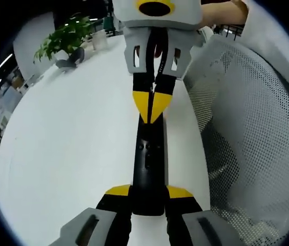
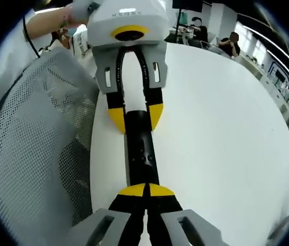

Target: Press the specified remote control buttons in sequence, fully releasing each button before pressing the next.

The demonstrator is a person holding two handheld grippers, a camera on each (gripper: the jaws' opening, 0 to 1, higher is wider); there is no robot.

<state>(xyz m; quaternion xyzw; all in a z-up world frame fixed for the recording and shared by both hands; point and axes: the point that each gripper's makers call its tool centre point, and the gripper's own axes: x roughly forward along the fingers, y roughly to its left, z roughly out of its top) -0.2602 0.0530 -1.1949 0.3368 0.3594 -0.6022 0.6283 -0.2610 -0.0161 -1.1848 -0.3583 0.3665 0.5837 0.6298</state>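
Black remote (image 1: 148, 169) clamped in left claw (image 1: 148, 197) | right claw (image 2: 145, 190) closed, tips on it

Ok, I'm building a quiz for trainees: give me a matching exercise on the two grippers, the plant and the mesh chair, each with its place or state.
1 left gripper
2 right gripper
3 potted plant
4 mesh chair

A jaws shut together, tips at the remote
B far end of the white table
C jaws clamped on the remote's end
D beside the table's edge

Pairs: 1-C, 2-A, 3-B, 4-D
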